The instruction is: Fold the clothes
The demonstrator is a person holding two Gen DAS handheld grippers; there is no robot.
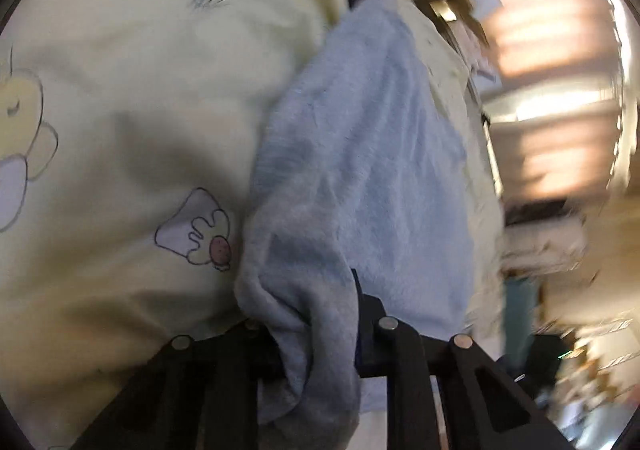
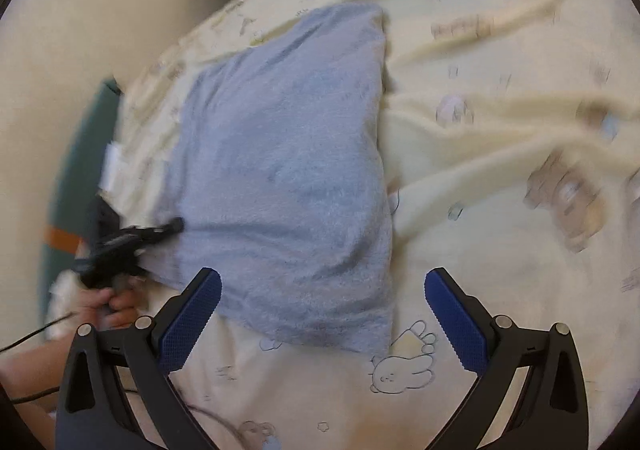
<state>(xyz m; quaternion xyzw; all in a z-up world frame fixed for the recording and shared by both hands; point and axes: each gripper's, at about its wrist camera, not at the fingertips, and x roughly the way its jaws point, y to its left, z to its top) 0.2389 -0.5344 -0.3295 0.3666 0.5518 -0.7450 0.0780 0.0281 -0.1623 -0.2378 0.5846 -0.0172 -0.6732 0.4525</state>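
Left gripper point(image 1: 316, 314) pinches the blue towel's point(image 2: 288, 170) corner near the bed point(image 2: 500, 290) edge; right gripper point(image 2: 322, 314) hangs wide open, empty.

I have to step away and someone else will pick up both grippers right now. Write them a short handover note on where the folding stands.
Left gripper: shut on a bunched corner of the light blue towel, at its left edge as the right wrist view shows it.
Right gripper: open and holding nothing, hovering over the towel's near edge.
The towel lies mostly flat on the cream printed blanket, which covers the work surface.
Done: the towel is spread out and one corner is gripped.
Left: probably grip the near right corner with the right gripper, then fold. No fold in it shows yet.
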